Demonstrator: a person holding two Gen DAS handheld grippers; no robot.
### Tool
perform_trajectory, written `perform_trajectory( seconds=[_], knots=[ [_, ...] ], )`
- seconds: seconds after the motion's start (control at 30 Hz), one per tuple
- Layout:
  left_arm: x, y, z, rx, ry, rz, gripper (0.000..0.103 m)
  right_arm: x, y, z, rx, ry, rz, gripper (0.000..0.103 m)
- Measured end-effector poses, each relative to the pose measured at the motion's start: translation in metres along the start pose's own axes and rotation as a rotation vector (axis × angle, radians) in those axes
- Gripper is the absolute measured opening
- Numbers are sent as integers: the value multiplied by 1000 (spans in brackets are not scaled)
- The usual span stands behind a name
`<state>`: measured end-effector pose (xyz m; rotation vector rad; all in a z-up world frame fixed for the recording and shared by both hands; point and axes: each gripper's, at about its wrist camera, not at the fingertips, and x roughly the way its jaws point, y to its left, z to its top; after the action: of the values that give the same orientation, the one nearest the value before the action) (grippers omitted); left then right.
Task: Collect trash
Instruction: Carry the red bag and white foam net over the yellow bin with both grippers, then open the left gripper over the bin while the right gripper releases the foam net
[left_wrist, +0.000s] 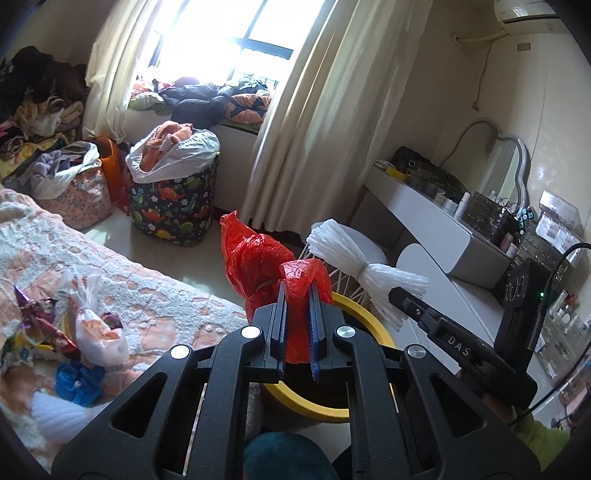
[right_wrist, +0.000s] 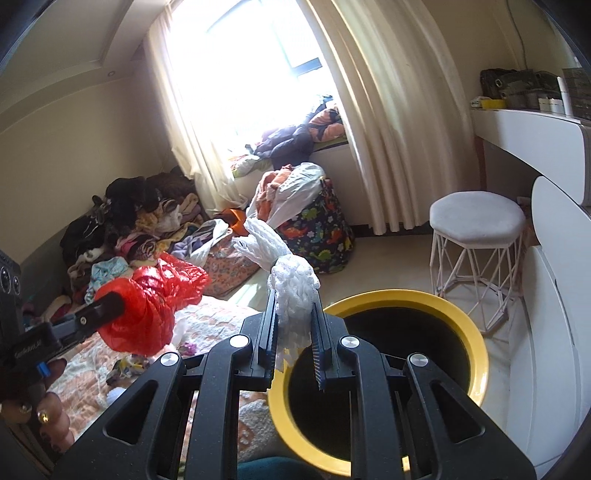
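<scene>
The left gripper (left_wrist: 298, 291) fills the foreground, its jaws pinching a crumpled red plastic bag (left_wrist: 258, 258) above the near rim of a yellow-rimmed bin (right_wrist: 476, 354) with a dark inside. Beside it, the right gripper (right_wrist: 295, 306) is clamped on a bundle of white foam netting (right_wrist: 291, 284), also held over the bin's rim. More wrappers (left_wrist: 40, 325) lie on the patterned bedspread (left_wrist: 159, 295) to the left.
</scene>
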<state>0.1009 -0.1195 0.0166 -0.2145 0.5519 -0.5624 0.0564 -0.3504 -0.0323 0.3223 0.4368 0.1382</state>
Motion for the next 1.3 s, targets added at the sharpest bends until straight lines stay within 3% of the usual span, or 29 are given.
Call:
perform_trajectory(
  seconds=[0.27, 0.73, 1.1, 1.13, 1.2, 1.23, 1.27, 1.3],
  knots=[
    [29, -23, -14, 51, 54, -52, 5, 5, -32, -7, 76, 16, -78, 16],
    [92, -36, -45, 100, 186, -96, 5, 31, -81, -24, 225, 152, -195, 16],
    [140, -28, -70, 108, 306, -88, 6, 49, -95, -34, 257, 234, -192, 18],
    [142, -26, -72, 108, 312, -79, 7, 51, -96, -35, 260, 241, -190, 19],
    [142, -23, -75, 98, 310, -64, 26, 51, -96, -35, 263, 235, -199, 22],
    [141, -21, -76, 90, 304, -49, 48, 51, -96, -35, 264, 233, -206, 30],
    [139, -20, -76, 84, 299, -44, 56, 51, -98, -34, 266, 225, -213, 37],
    [136, -18, -76, 78, 289, -45, 57, 49, -99, -34, 269, 215, -219, 40]
  ],
)
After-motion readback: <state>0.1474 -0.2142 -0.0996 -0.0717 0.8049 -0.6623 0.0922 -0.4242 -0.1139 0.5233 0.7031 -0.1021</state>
